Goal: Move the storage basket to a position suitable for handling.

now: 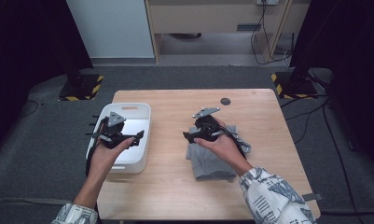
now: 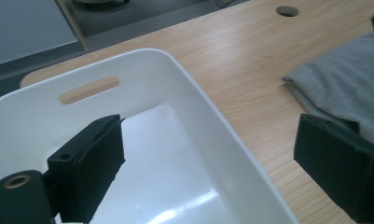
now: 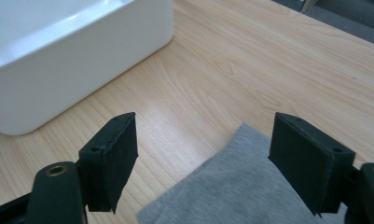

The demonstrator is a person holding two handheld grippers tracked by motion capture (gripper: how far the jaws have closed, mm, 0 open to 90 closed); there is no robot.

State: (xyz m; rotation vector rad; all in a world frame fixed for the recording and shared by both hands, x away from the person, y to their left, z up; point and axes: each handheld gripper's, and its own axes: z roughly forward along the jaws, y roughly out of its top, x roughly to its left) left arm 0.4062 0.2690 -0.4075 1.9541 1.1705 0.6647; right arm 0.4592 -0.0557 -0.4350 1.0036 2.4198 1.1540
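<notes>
A grey folded cloth (image 1: 211, 161) lies on the wooden table (image 1: 175, 186), right of centre. My right gripper (image 1: 188, 136) hovers over the cloth's left edge, pointing left toward the bin. Its jaws are open and hold nothing. In the right gripper view the right gripper (image 3: 205, 126) frames bare wood with the cloth (image 3: 231, 191) just below. A white plastic bin (image 1: 146, 122) stands at the table's left side and looks empty. My left gripper (image 1: 139, 136) hangs over the bin, open and holding nothing. In the left gripper view the left gripper (image 2: 210, 135) straddles the bin's rim (image 2: 208, 116), with the cloth (image 2: 343, 88) to the right.
A round cable hole (image 1: 225, 101) sits near the table's far edge. Beyond the table on the grey carpet, two stand bases with yellow-black tape (image 1: 82, 86) (image 1: 292, 84) flank it. Cables (image 1: 310, 112) trail on the right. The bin's side wall (image 3: 82, 60) is close to the right gripper.
</notes>
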